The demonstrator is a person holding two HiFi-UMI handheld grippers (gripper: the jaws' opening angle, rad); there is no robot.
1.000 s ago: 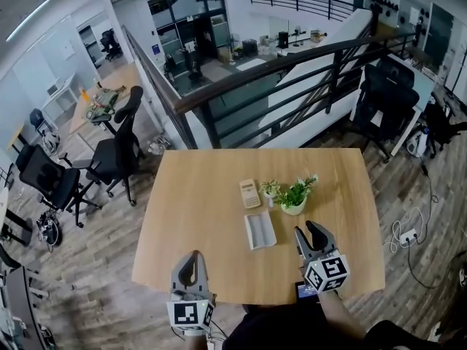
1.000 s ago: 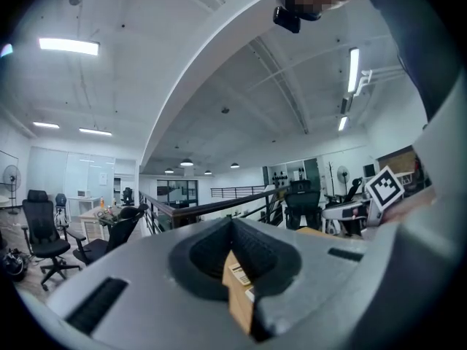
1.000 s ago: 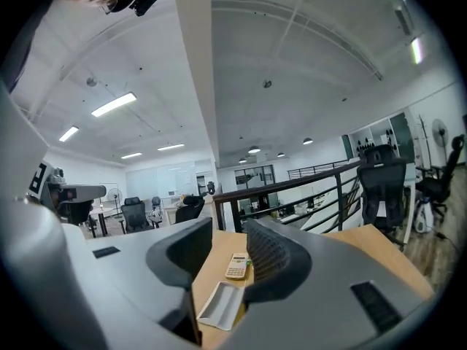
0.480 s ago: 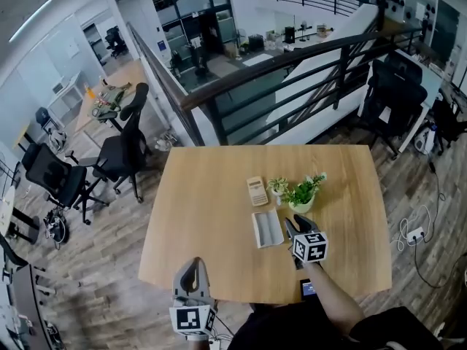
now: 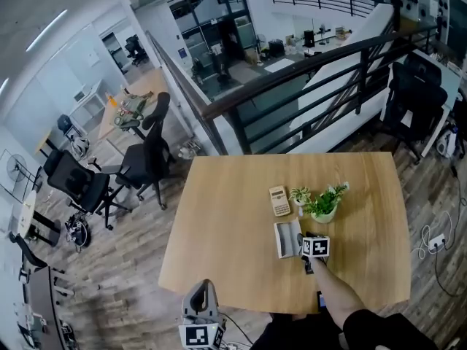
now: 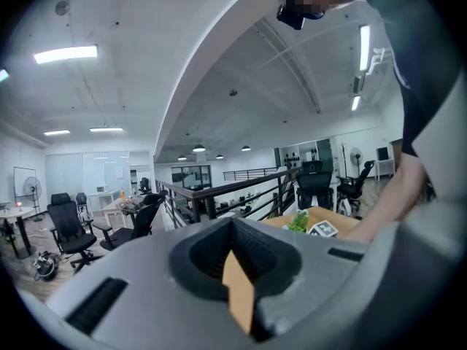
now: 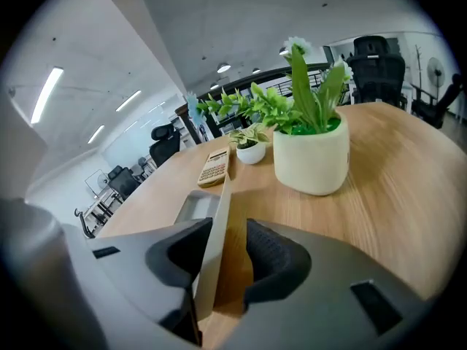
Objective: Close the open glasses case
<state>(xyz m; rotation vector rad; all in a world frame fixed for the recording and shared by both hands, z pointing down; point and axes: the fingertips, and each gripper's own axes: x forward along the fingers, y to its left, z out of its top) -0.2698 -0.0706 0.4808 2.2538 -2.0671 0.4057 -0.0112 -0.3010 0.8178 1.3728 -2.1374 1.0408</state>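
The grey glasses case [image 5: 287,239] lies open on the wooden table [image 5: 226,232], just in front of the plant pot. In the right gripper view its lid [image 7: 216,239] stands on edge, with the tray [image 7: 194,205] lying to its left. My right gripper [image 5: 304,239] is at the case's right side. Its jaws [image 7: 226,265] straddle the raised lid: the left one is against it, and a strip of table shows before the right one. My left gripper [image 5: 203,290] hangs off the table's near edge, far from the case, with its jaws [image 6: 237,275] together and nothing in them.
A white pot with a green plant [image 5: 323,208] [image 7: 310,155] stands just behind the case. A smaller potted plant [image 5: 299,195] and a beige calculator [image 5: 279,200] [image 7: 214,168] are beside it. A small dark device [image 5: 319,298] lies at the table's near edge. Railings and office chairs surround the table.
My right gripper has moved forward from the near edge to the case and now has the lid between its jaws. The left gripper stays low at the near edge.
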